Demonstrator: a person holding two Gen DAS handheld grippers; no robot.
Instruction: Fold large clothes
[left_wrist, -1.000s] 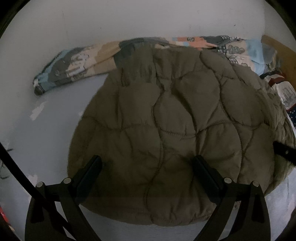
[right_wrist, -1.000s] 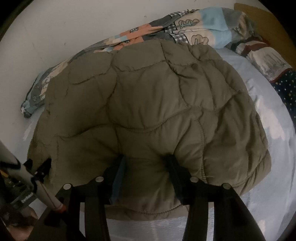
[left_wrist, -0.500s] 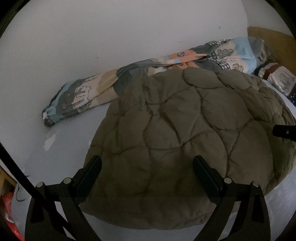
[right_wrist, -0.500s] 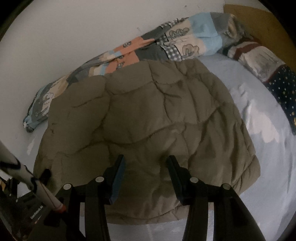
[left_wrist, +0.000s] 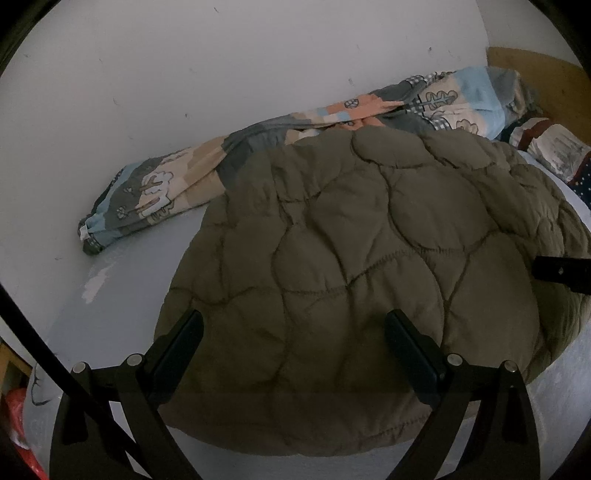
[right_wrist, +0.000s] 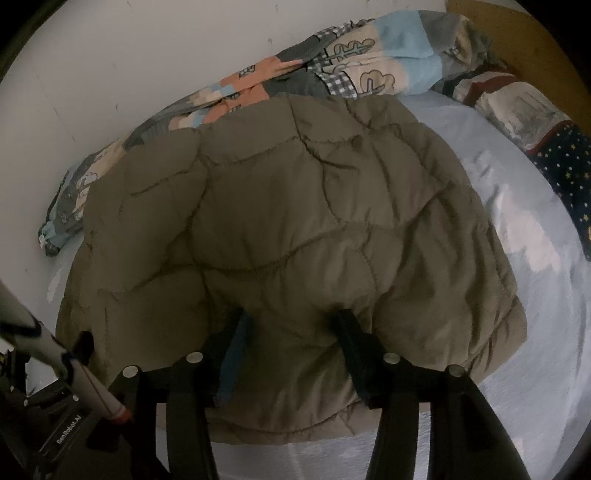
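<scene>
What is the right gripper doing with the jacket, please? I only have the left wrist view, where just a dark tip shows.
Observer: The right gripper has a puffed fold of the quilted jacket, at its near hem, pinched between its fingers; its jaws have just been opening slightly.
Operator: Thank you. Is there bare bed on that side?
Observer: Yes, the light blue sheet lies uncovered beside the jacket's right edge.
</scene>
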